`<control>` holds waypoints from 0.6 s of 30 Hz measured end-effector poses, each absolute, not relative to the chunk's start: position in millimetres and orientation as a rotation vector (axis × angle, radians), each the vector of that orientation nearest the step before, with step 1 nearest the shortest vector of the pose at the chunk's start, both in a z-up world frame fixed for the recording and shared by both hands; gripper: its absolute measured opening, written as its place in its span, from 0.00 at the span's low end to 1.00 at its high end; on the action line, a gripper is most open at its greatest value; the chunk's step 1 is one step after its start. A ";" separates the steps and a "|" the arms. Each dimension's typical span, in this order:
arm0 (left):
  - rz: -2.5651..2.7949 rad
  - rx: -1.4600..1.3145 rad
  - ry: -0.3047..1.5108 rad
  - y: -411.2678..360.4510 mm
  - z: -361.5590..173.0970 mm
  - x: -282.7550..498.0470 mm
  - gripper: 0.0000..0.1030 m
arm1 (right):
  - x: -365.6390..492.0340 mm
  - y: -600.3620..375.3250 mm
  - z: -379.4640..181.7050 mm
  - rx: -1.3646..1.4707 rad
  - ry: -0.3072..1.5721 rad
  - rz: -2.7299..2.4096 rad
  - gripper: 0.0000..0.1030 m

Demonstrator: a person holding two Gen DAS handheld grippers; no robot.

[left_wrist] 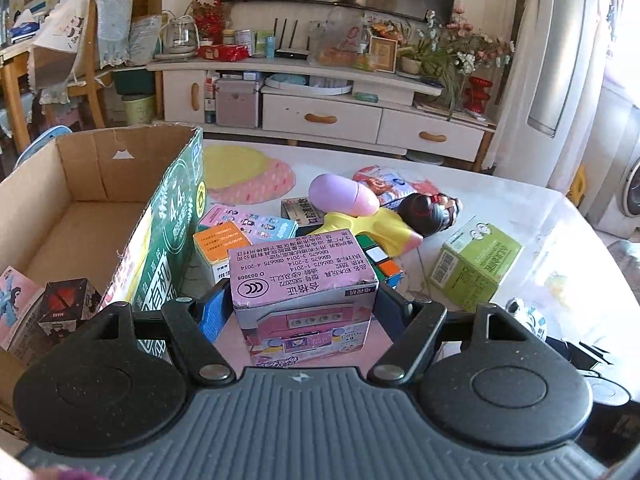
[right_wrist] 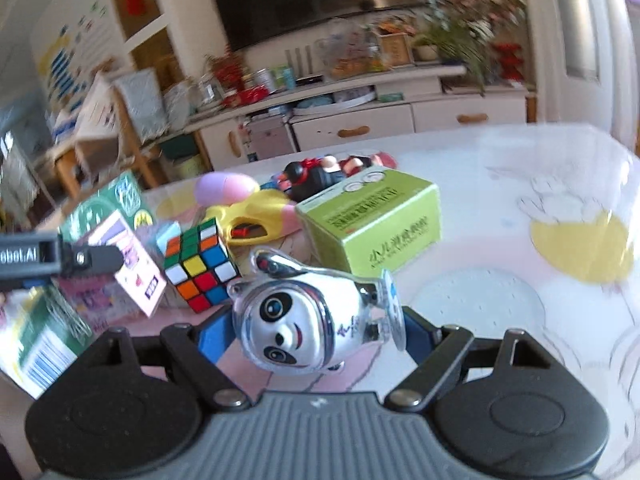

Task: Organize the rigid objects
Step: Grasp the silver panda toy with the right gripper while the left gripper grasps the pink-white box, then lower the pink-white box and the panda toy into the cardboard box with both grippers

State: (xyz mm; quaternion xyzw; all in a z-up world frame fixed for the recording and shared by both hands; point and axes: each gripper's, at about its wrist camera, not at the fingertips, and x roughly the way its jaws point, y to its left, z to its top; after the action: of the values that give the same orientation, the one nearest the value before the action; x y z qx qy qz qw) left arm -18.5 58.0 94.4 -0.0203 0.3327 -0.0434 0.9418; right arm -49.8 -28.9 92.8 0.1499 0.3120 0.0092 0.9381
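Jaws: left gripper [left_wrist: 302, 300] clamps upright pink box [left_wrist: 304, 280] | right gripper [right_wrist: 316, 328] clamps sideways-lying panda figure [right_wrist: 308, 320], head left

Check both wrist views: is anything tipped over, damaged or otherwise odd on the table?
The silver panda figurine lies tilted on its side between the right gripper fingers. The black-haired doll lies flat behind the scrambled Rubik's cube. The brown cardboard box has a torn rim.
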 end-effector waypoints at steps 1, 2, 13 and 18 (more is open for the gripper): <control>-0.094 -0.045 0.675 57.6 95.5 -19.1 0.90 | -51.3 -31.8 95.3 0.324 0.636 0.015 0.82; -0.101 -0.047 0.671 57.7 96.7 -19.6 0.90 | -54.8 -33.1 97.5 0.345 0.634 0.008 0.82; -0.157 -0.086 0.599 67.6 115.9 -28.3 0.90 | -73.2 -27.5 123.7 0.416 0.600 -0.002 0.82; -0.169 -0.126 0.561 83.3 132.6 -32.3 0.90 | -71.8 -8.5 144.9 0.394 0.565 0.031 0.82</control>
State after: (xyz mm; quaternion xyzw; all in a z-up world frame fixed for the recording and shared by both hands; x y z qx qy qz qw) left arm -32.3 83.3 132.6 -0.0619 0.2765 -0.0833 0.9554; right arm -71.8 -8.5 144.9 0.1932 0.2771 0.0151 0.9411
